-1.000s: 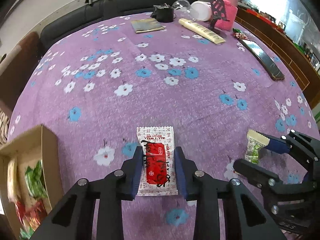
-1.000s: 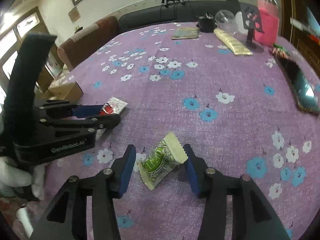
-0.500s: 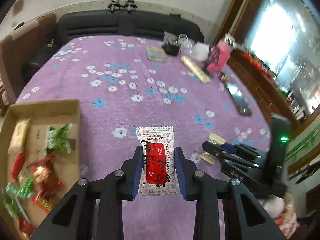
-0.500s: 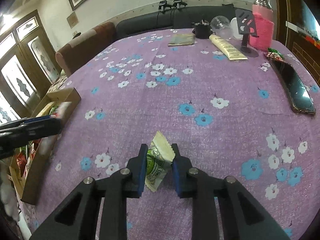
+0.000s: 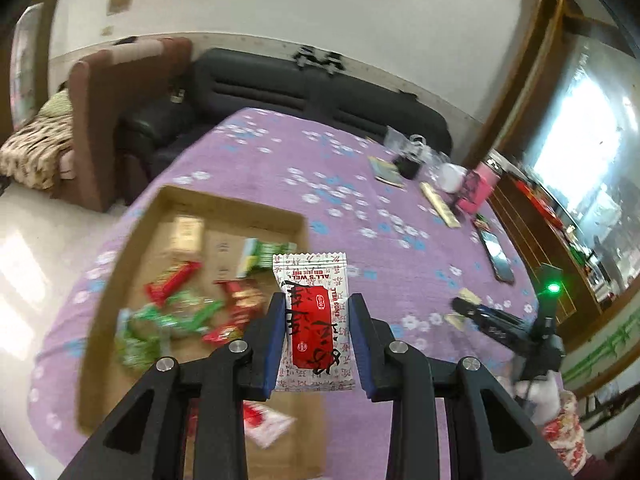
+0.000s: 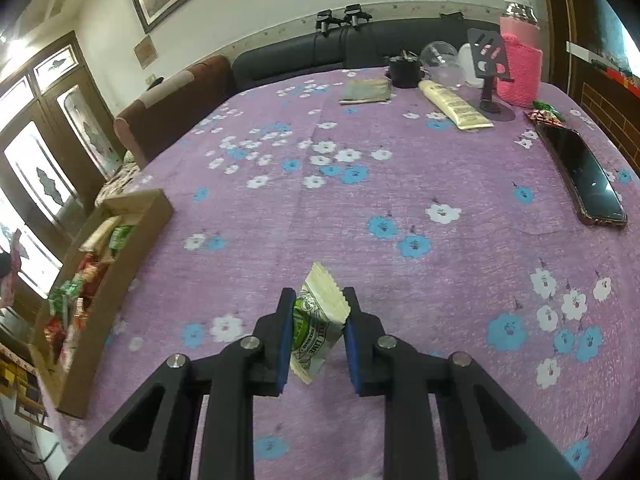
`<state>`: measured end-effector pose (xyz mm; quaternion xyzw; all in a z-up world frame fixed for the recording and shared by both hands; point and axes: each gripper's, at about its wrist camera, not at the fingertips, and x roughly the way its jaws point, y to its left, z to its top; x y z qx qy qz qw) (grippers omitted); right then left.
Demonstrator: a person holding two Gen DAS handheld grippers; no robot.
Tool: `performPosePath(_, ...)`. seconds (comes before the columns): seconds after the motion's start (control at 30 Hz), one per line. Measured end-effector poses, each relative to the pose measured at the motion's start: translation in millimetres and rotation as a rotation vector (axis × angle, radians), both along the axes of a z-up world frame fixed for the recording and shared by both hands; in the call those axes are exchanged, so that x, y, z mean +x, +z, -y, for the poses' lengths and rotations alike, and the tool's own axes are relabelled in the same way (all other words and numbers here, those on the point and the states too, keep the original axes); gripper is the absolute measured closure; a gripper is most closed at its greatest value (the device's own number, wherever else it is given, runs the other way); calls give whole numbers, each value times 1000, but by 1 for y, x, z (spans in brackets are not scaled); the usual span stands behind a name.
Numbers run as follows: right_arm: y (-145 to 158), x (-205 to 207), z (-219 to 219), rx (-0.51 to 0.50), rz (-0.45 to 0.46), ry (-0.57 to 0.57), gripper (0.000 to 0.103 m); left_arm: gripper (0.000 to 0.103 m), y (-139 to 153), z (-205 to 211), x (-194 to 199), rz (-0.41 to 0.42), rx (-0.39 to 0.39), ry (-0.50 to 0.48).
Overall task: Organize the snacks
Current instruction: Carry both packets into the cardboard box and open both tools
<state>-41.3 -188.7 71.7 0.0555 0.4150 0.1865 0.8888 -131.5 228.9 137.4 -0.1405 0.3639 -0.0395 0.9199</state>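
My left gripper [image 5: 316, 320] is shut on a white sachet with a red label [image 5: 314, 312], held in the air above the near right part of a cardboard box [image 5: 224, 206] that holds several red and green snack packets. My right gripper [image 6: 318, 320] is shut on a green and cream candy wrapper [image 6: 316, 316], just over the purple flowered tablecloth [image 6: 360, 200]. The same box [image 6: 132, 236] lies at the table's left edge in the right wrist view. The right gripper [image 5: 466, 310] shows at the far right of the left wrist view.
At the table's far end stand a pink-sleeved jar [image 6: 520, 76], a phone stand [image 6: 490, 80], a cream tube [image 6: 454, 106], a booklet [image 6: 366, 90] and a black cup [image 6: 404, 74]. A dark phone [image 6: 588, 176] lies at the right. A black sofa [image 6: 360, 48] sits behind.
My left gripper lifted the sachet off the cloth and swung left over the box. My right gripper closed on the green candy wrapper and stayed in place.
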Motion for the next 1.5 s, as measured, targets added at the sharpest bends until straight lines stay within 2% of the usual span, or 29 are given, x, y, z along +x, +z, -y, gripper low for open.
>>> performPosePath(0.3,46,-23,-47,41,39,122,81,71,-12,-33,-16,8,4,75)
performPosePath(0.57,71,-34,-120,25,52,270,81,71,-39,-49,-16,-35,-4,99)
performPosePath(0.73,68,-35,-170,1,30,349,81,71,-50,-52,-15,-54,31,111)
performPosePath(1.03,46,-13,-243,-56,-42,419,81,71,-64,-58,-6,-85,30,112)
performPosePath(1.2,35,6,-270,-64,-86,419,81,71,-67,-54,2,-91,45,105)
performPosePath(1.5,29,29,-293,-55,-115,405,81,71,-70,-51,10,-86,94,117)
